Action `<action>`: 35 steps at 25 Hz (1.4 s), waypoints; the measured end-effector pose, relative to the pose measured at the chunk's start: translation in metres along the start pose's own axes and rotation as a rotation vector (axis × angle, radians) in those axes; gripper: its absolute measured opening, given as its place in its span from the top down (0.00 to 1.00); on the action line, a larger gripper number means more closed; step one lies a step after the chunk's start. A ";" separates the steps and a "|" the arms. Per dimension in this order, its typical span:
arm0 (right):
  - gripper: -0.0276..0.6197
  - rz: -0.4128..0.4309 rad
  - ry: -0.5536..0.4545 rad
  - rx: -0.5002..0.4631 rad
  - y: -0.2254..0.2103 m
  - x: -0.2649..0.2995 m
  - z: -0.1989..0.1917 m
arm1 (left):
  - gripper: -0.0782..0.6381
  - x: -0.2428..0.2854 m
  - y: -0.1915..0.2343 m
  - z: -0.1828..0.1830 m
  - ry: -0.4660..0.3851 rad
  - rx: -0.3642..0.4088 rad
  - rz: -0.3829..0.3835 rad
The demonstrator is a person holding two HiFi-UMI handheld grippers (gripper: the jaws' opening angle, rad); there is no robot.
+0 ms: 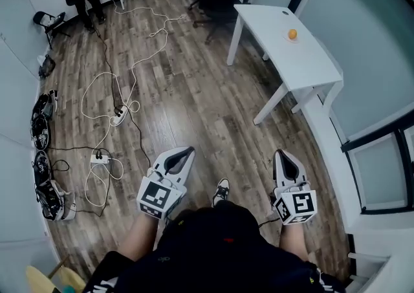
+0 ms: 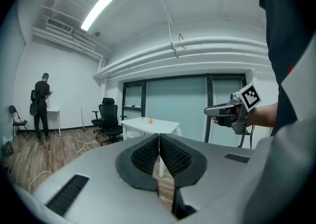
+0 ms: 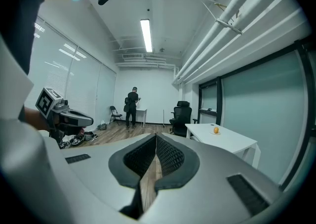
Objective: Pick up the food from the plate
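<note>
1 small, round, orange food [image 1: 292,33] sits on a pale plate [image 1: 286,38]; left gripper [image 1: 189,150] and right gripper [image 1: 279,153] are closed, empty.

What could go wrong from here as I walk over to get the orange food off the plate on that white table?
1. Loose cables sprawl over the floor left of your path to the table; drifting that way could trip you.
2. The left gripper and right gripper are both shut and empty; whichever one grabs must open first.
3. The round food on its plate may roll if nudged.
</note>
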State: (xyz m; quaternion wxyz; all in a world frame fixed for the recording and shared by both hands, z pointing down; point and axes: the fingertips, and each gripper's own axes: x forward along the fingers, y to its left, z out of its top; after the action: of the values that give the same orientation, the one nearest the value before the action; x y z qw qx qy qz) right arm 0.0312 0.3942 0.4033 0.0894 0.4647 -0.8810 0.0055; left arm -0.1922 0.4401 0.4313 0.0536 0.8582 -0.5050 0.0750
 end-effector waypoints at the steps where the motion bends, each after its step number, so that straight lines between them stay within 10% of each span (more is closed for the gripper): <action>1: 0.92 0.003 0.000 0.004 -0.012 0.009 0.000 | 0.86 0.013 0.002 0.005 0.000 0.004 0.004; 16: 0.92 -0.044 -0.001 0.092 -0.227 0.104 -0.019 | 0.86 0.233 -0.019 0.051 0.093 0.126 -0.047; 35: 0.92 -0.148 0.067 0.039 -0.292 0.277 -0.012 | 0.86 0.399 0.120 0.068 0.074 0.083 -0.174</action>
State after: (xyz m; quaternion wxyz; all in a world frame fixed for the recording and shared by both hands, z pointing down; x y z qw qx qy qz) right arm 0.1194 0.0023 0.4386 0.1097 0.5297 -0.8405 0.0315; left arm -0.1013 0.0274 0.4399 0.0432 0.8969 -0.4227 0.1227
